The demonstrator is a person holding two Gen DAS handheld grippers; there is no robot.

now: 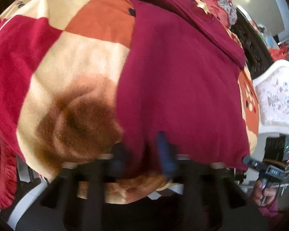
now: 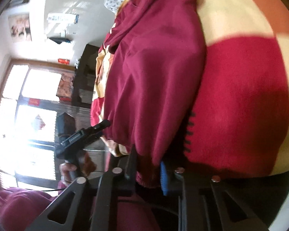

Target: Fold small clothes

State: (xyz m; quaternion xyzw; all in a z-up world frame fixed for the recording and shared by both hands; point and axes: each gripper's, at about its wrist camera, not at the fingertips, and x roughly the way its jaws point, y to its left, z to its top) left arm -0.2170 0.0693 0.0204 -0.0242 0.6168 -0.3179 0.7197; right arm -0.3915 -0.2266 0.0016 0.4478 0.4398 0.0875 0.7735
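A maroon garment (image 1: pixel 179 80) lies spread on a patchwork blanket (image 1: pixel 73 63), its near hem toward me. My left gripper (image 1: pixel 142 154) is shut on that hem, and the cloth bunches between its blue pads (image 1: pixel 165 154). In the right wrist view the same garment (image 2: pixel 154 73) runs away from the camera. My right gripper (image 2: pixel 147 173) is shut on its ribbed hem corner, pinched between a black finger and a blue pad (image 2: pixel 163 177). Each gripper also shows in the other's view: the right gripper (image 1: pixel 260 165) at the hem's right corner, the left gripper (image 2: pixel 86 134) at the hem's other corner.
The blanket has red, cream and orange squares and covers a bed. A white padded bedstead (image 1: pixel 277 94) and dark carved furniture (image 1: pixel 254 48) stand to the right. A bright window (image 2: pixel 28 115) fills the far side. A person's hand (image 2: pixel 71 169) and maroon sleeve (image 2: pixel 19 206) are near.
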